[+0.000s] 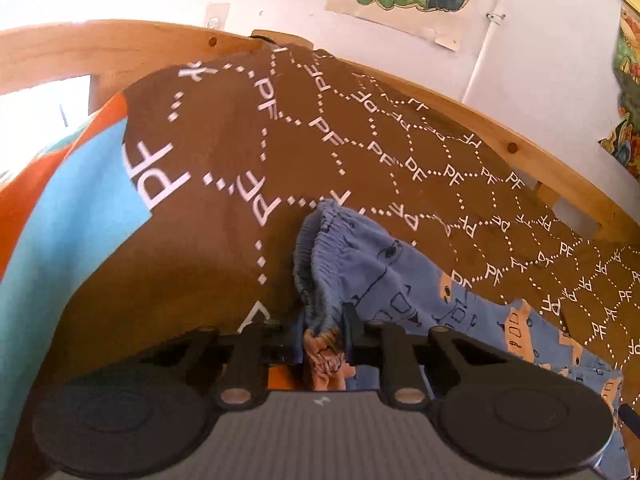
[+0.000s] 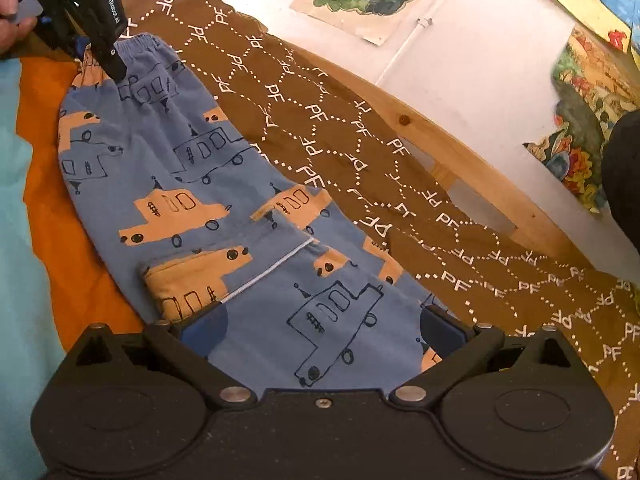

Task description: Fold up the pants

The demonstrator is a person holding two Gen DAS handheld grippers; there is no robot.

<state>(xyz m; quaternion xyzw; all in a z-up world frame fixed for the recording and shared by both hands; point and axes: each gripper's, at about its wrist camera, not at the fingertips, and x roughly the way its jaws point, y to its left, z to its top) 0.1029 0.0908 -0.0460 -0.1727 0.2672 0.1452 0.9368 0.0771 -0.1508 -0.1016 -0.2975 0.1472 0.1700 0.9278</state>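
Pants point(image 2: 224, 184), blue with orange vehicle prints, lie along a brown blanket point(image 2: 360, 128) lettered "PF" on a wood-framed bed point(image 2: 432, 140), running from upper left to lower centre of the right wrist view. We judge the fold partly done: the legs appear laid one over the other, and a hem end point(image 2: 188, 280) is turned back at lower left of that view, while the lengthwise folds toward the waistband point(image 2: 140, 46) remain.

The left hand-held gripper point(image 1: 326, 340) pinches the waistband, its jaws drawn narrow on bunched cloth at lower centre of the left wrist view; the same tool point(image 2: 100, 28) appears at upper left of the right wrist view.

The right hand-held gripper point(image 2: 320, 332) stands wide, its blue pads point(image 2: 208, 332) flanking the leg end; we cannot tell whether they touch the cloth.
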